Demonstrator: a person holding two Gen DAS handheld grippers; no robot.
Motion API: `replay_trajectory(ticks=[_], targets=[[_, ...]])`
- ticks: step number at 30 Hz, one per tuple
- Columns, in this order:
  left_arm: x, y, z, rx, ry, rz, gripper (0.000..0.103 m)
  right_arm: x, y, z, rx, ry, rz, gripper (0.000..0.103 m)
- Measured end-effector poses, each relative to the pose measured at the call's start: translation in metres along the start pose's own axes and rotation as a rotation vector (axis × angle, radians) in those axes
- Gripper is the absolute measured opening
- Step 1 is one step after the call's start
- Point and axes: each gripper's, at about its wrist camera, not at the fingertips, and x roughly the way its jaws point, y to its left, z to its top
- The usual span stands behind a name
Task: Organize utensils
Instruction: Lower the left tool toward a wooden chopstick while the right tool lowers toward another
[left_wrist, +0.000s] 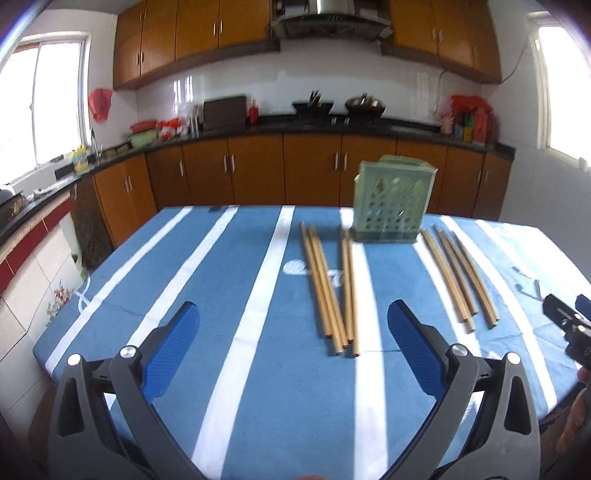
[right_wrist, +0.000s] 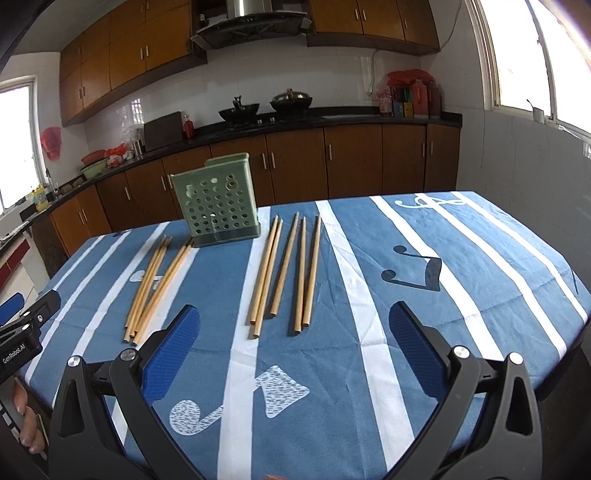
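A green perforated utensil holder (left_wrist: 391, 205) (right_wrist: 219, 205) stands upright at the far side of the blue striped tablecloth (left_wrist: 221, 295) (right_wrist: 406, 277). Two groups of wooden chopsticks lie flat in front of it: a left group (left_wrist: 332, 291) (right_wrist: 157, 286) and a right group (left_wrist: 458, 275) (right_wrist: 288, 275). My left gripper (left_wrist: 293, 334) is open and empty, above the near table, just left of the left group. My right gripper (right_wrist: 295, 336) is open and empty, hovering near the near ends of the right group. The other gripper shows at each view's edge (left_wrist: 569, 321) (right_wrist: 26, 325).
Kitchen counters with brown cabinets (right_wrist: 351, 158), woks on a stove (right_wrist: 291, 99) and bottles (right_wrist: 413, 94) run behind the table. Windows stand on both sides. The table's far edge is just behind the holder.
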Motion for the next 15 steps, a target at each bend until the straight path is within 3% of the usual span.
replay_trajectory(ticks=[2, 5, 10, 15], targets=[[0.022, 0.008, 0.006, -0.016, 0.08, -0.023, 0.099, 0.019, -0.011, 0.007, 0.034, 0.06, -0.015, 0.1], [0.054, 0.021, 0.013, -0.056, 0.192, -0.056, 0.099, 0.049, -0.023, 0.021, 0.073, 0.156, -0.038, 0.085], [0.09, 0.037, 0.025, -0.095, 0.286, -0.067, 0.099, 0.097, -0.038, 0.038, 0.136, 0.258, -0.041, 0.056], [0.122, 0.044, 0.031, -0.113, 0.356, -0.082, 0.099, 0.134, -0.03, 0.045, 0.112, 0.319, -0.001, 0.036]])
